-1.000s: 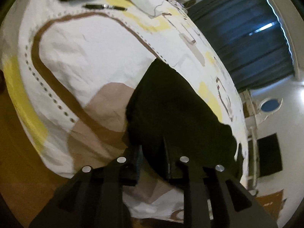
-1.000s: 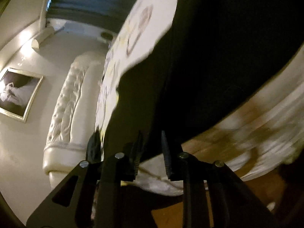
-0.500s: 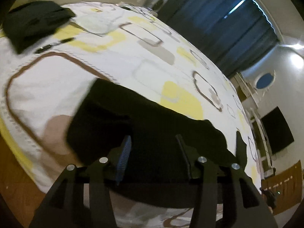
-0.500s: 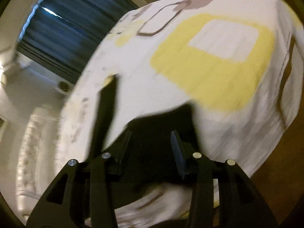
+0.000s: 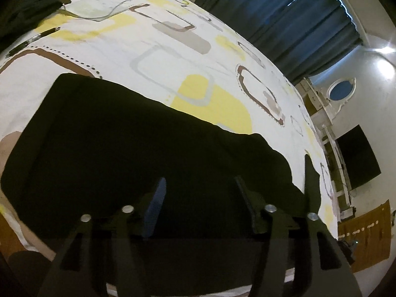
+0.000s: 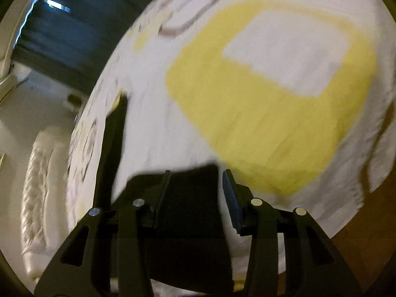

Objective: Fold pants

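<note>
Nearest in the left wrist view, the left gripper is held with its jaws spread wide, and nothing is gripped between them. One blue ribbed pad is seen on the inner face of a finger. The black fabric pants lie directly beneath and ahead of it, spread in a broad, fairly flat dark slab on the near part of the white bedspread with yellow, brown and grey rounded rectangles. Whether the fingertips touch the cloth cannot be told, black being set against black.

In the right wrist view, which is blurred, the right gripper is likewise held with a wide gap between its jaws and nothing clamped. A squared corner of the pants is seen between and under the fingers, near the bedspread edge. A narrow dark strip rises at the left of this view; what it is cannot be told.

The garment is judged to have been laid down close to the bed's edge so that both tools can reach it from the standing side, and the opened jaws suggest a release after a fold, or readiness for a fresh hold. How many folds are done cannot be read from the dark mass.

Farther off, a second dark heap of cloth is left at the far-left part of the bed, well apart from the pants. Beyond the bed, dark blue pleated curtains are hung, and a black flat screen is mounted on the pale wall.
</note>
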Available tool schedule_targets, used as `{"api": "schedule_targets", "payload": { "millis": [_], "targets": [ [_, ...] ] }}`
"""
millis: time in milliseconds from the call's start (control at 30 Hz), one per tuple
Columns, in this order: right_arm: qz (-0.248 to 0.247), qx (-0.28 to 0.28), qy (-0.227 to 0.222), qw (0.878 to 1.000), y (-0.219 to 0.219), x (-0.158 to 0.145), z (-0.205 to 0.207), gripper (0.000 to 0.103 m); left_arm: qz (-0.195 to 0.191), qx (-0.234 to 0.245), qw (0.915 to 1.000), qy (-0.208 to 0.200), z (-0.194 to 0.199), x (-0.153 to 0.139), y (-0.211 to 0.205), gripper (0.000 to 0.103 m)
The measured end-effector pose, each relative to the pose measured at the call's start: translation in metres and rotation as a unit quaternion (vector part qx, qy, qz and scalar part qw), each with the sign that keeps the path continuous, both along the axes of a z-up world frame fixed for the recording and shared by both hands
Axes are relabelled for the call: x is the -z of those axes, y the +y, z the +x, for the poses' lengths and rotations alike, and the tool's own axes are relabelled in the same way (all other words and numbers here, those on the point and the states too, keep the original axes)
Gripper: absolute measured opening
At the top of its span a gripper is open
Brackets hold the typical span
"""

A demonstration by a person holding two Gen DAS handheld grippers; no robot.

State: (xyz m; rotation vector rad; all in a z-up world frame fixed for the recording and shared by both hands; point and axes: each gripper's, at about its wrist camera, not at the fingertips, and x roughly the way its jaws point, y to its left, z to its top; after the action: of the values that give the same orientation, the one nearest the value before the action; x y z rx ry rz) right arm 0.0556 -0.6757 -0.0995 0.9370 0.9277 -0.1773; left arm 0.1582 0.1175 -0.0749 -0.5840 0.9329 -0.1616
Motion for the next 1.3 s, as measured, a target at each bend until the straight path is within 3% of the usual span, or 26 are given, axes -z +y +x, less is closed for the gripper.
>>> {"api": "schedule_targets", "payload": {
  "millis": [67, 133, 233, 467, 567, 633, 700, 767, 833, 900, 1000, 1100, 1167, 1300],
  "targets": [
    [-0.002, -0.007, 0.000, 1.000, -0.003, 0.000, 0.002, 0.040, 0.001, 0.000, 1.0000, 0.004, 0.001, 0.004, -0.002, 0.060],
    [-0.001, -0.024, 0.006, 1.000, -0.004, 0.000, 0.005, 0.012, -0.002, -0.001, 1.0000, 0.009, 0.001, 0.007, -0.005, 0.065],
    [-0.033, -0.057, 0.015, 0.998, 0.000, -0.008, 0.013, 0.009, 0.001, 0.001, 1.0000, 0.007, 0.001, 0.009, -0.008, 0.069],
    [-0.154, -0.055, 0.011, 0.987, -0.016, -0.052, 0.033, 0.007, -0.006, -0.011, 0.9999, 0.009, 0.004, 0.012, -0.008, 0.071],
    [-0.210, -0.088, 0.057, 0.972, -0.010, -0.040, 0.060, 0.007, -0.002, -0.011, 0.9999, 0.005, 0.004, 0.014, -0.011, 0.073],
    [-0.218, -0.097, 0.083, 0.968, -0.007, -0.025, 0.071, 0.007, 0.002, -0.010, 0.9999, 0.003, 0.004, 0.015, -0.012, 0.073],
    [-0.212, -0.090, 0.094, 0.969, -0.008, -0.017, 0.075, 0.010, 0.008, -0.008, 0.9999, 0.001, 0.004, 0.015, -0.014, 0.073],
    [-0.189, -0.051, 0.086, 0.977, -0.017, -0.026, 0.072, 0.019, 0.017, -0.002, 0.9998, 0.000, 0.005, 0.015, -0.016, 0.074],
    [-0.215, -0.010, 0.081, 0.973, -0.020, -0.045, 0.068, 0.039, 0.020, 0.003, 0.9998, -0.003, 0.005, 0.015, -0.015, 0.075],
    [-0.244, 0.004, 0.073, 0.967, -0.010, -0.066, 0.072, 0.047, 0.017, 0.005, 0.9998, -0.007, 0.005, 0.016, -0.015, 0.075],
    [-0.261, -0.035, 0.047, 0.963, 0.030, -0.087, 0.103, 0.047, 0.020, 0.009, 0.9997, -0.013, 0.003, 0.016, -0.015, 0.076],
    [-0.271, -0.098, 0.022, 0.957, 0.086, -0.097, 0.152, 0.055, 0.028, 0.014, 0.9993, -0.020, 0.002, 0.016, -0.018, 0.079],
    [-0.272, -0.135, 0.017, 0.953, 0.121, -0.096, 0.185, 0.062, 0.034, 0.018, 0.9990, -0.024, 0.002, 0.016, -0.020, 0.080],
    [-0.278, -0.196, 0.035, 0.940, 0.192, -0.080, 0.262, 0.061, 0.032, 0.028, 0.9985, -0.033, 0.001, 0.017, -0.021, 0.083]
  ]
}}
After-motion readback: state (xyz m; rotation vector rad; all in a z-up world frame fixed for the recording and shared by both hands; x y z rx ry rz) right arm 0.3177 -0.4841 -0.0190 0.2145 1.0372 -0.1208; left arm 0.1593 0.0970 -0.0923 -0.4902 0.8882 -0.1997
